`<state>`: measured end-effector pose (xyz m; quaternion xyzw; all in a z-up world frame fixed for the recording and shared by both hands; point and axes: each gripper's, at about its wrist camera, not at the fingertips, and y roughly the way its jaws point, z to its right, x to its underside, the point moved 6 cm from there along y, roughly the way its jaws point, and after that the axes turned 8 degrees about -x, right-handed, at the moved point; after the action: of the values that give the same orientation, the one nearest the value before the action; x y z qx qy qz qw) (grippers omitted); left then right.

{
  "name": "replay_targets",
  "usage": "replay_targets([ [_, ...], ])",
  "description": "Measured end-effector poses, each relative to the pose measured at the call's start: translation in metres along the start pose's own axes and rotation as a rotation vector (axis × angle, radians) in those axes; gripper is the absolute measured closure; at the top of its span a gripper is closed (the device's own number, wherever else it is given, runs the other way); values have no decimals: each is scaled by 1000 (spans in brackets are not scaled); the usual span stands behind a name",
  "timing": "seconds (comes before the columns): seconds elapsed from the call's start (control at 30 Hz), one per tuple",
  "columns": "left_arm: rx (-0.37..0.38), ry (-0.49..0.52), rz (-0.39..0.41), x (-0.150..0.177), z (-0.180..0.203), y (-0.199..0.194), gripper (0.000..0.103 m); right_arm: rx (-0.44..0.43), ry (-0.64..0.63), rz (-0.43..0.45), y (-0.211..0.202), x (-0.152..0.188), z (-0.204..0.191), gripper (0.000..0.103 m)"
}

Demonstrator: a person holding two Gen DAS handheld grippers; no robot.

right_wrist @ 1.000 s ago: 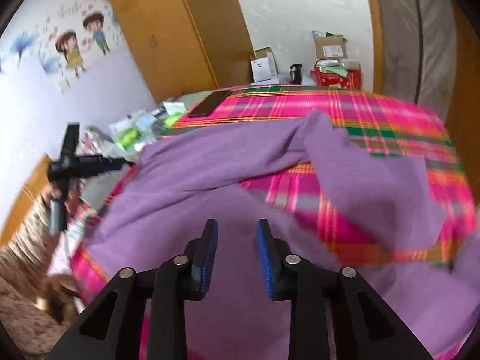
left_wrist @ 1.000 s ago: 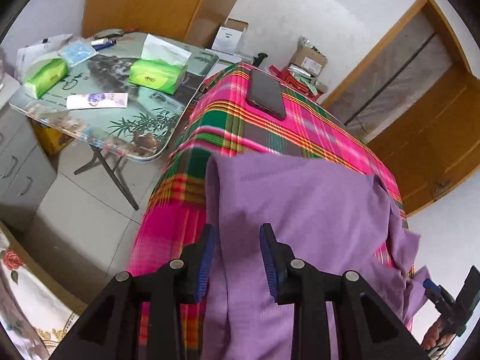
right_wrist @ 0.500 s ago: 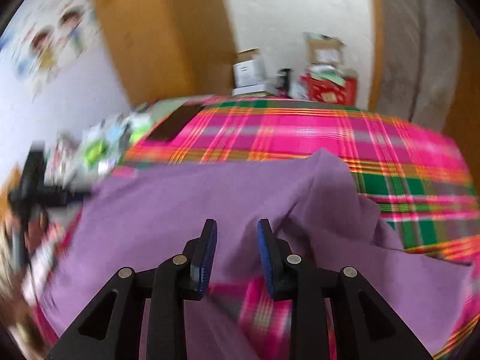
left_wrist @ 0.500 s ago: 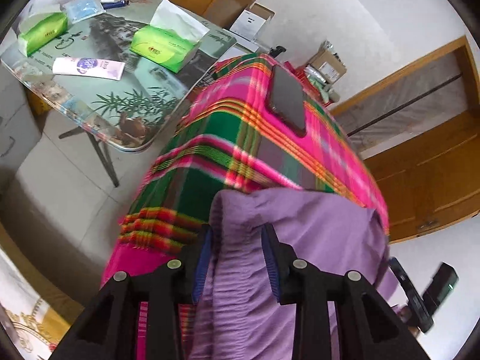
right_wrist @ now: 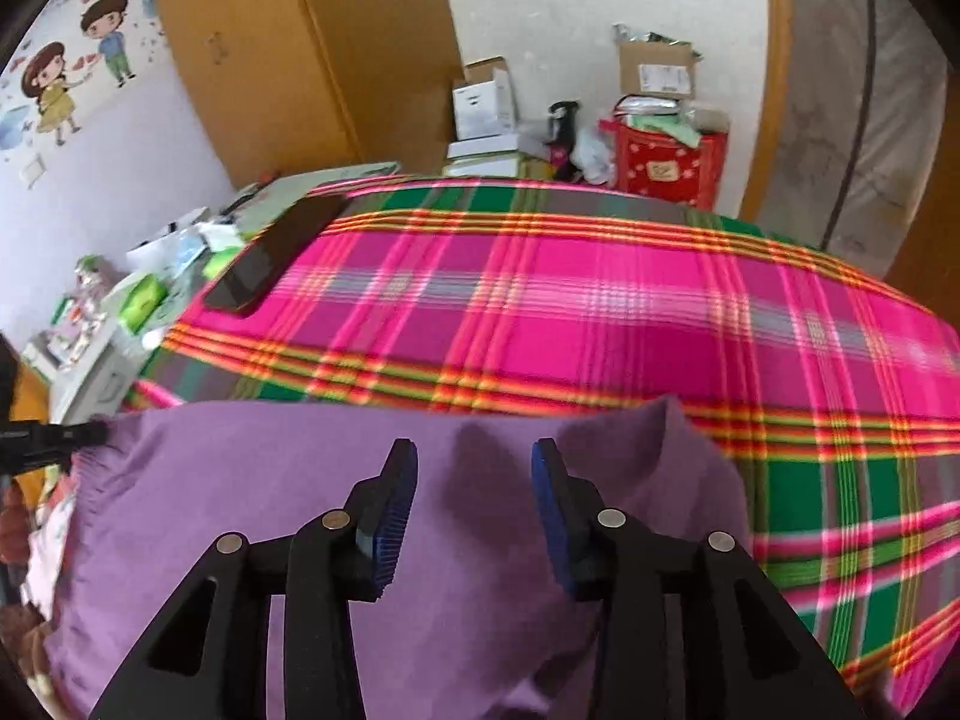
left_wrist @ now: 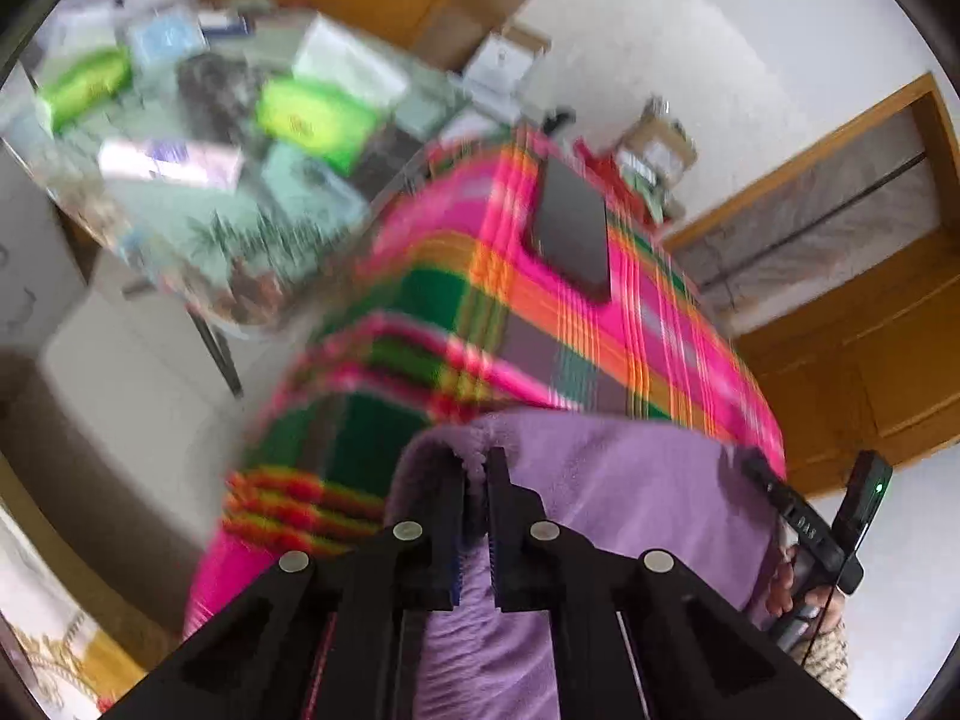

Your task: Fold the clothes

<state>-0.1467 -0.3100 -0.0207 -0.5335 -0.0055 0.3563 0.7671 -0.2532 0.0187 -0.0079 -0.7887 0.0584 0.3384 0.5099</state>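
A purple garment (right_wrist: 300, 480) lies at the near edge of the table with the pink and green plaid cloth (right_wrist: 570, 312). My left gripper (left_wrist: 475, 465) is shut on the garment's (left_wrist: 630, 480) left corner edge, with cloth pinched between its pads. My right gripper (right_wrist: 474, 456) hangs over the garment's right part; its jaws are opening and the cloth lies under them, not pressed. The other gripper shows at the right edge of the left wrist view (left_wrist: 804, 528) and at the left edge of the right wrist view (right_wrist: 48, 438).
A black phone (left_wrist: 573, 228) (right_wrist: 270, 258) lies on the plaid cloth at its far left corner. A glass-topped side table (left_wrist: 198, 222) with tissue packs (left_wrist: 312, 120) stands to the left. Boxes (right_wrist: 486, 102) and a red bag (right_wrist: 666, 168) sit by the far wall.
My left gripper has shut on the garment's corner. My right gripper swept across above the garment, spread its jaws wider, and the garment now lies flatter along the near edge.
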Motion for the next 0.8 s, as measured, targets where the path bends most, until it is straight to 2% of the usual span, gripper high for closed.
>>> replay_targets([
  [0.2,-30,-23,69,-21,-12,-6,98,-3,-19,-14,17,4,-2,61],
  [0.43,-82,-23,40,-21,-24,17,97,22,-39,-34,33,-1,-4,60],
  [0.57,-82,-26,31,-19,-27,22,97,109,-101,11,23,-9,-1,60],
  [0.63,-88,-19,33,-19,-26,22,97,81,-100,-17,23,-7,5,58],
  [0.7,-98,-13,35,-19,-25,22,97,48,-85,-101,31,0,12,57],
  [0.8,-105,-11,40,-19,-23,22,97,63,-135,-91,31,3,8,57],
])
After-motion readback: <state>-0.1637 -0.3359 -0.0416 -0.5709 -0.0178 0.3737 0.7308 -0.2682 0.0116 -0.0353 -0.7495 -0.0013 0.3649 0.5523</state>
